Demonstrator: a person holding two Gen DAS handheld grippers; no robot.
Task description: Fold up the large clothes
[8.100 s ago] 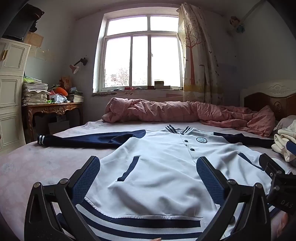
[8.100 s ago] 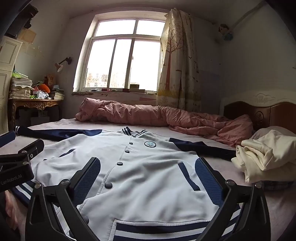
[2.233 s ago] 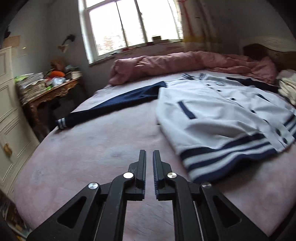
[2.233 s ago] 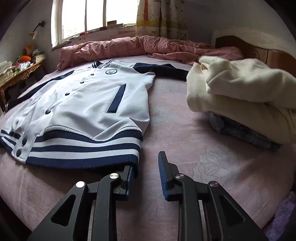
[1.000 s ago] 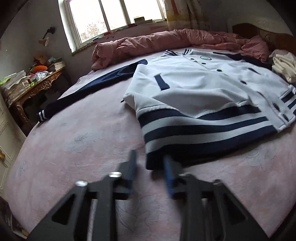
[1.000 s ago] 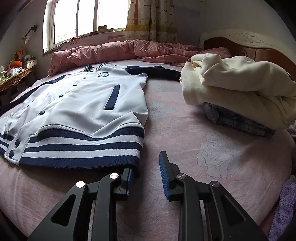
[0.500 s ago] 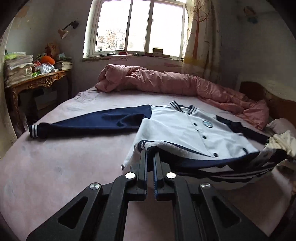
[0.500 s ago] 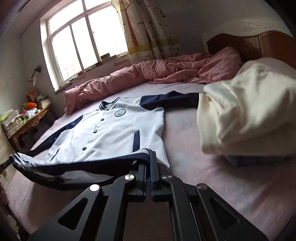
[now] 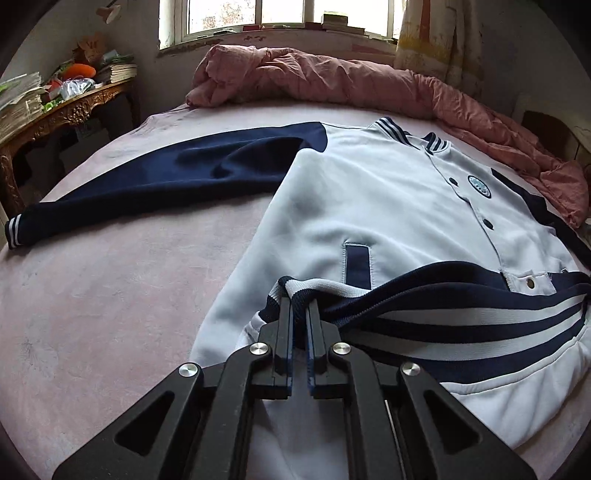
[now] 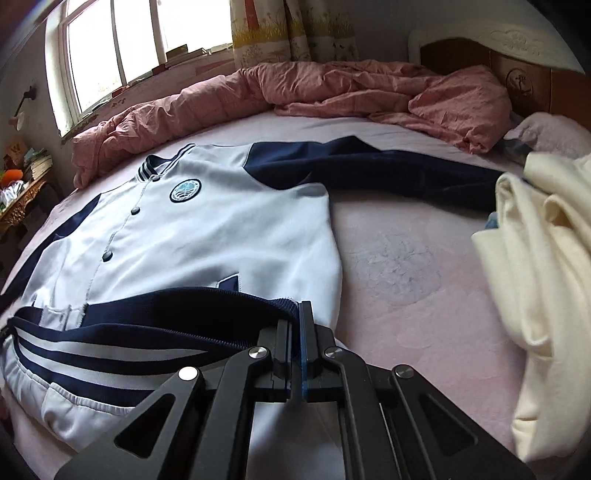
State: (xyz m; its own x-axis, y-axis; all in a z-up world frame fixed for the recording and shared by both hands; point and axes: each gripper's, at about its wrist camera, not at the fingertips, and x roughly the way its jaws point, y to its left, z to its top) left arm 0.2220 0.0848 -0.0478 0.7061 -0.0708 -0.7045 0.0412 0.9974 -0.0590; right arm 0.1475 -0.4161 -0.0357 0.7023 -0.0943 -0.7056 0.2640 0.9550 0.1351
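On the pink bed (image 9: pixel 110 295) lies the jacket (image 9: pixel 369 206), white in the body with navy sleeves, buttoned, front up, collar toward the window (image 9: pixel 280 14). Its striped hem (image 9: pixel 461 317) is lifted off the sheet and carried up over the lower front, so the band hangs as a loose fold between the two claws, with the white inner side showing under it. At one corner of the hem the left gripper (image 9: pixel 299 306) is clamped tight, its jaws narrow with the ribbed band pinched between them. At the other corner the right gripper (image 10: pixel 297 314) is likewise closed on the band, the navy edge caught between its pads; its jaws have just been closing. One navy sleeve (image 9: pixel 147 192) stretches flat toward the desk (image 9: pixel 66 110), its striped cuff at the bed's edge. The other sleeve (image 10: pixel 388 166) runs out toward a heap of cream clothes (image 10: pixel 535 277) on the bed, and its end is hidden behind that heap. A round badge (image 10: pixel 185 190) sits on the chest just beside the button line. Beyond the collar a crumpled pink quilt (image 10: pixel 332 88) lies along the far side of the bed, under the window and a patterned curtain (image 10: pixel 291 29). A wooden headboard (image 10: pixel 517 62) stands behind the quilt.
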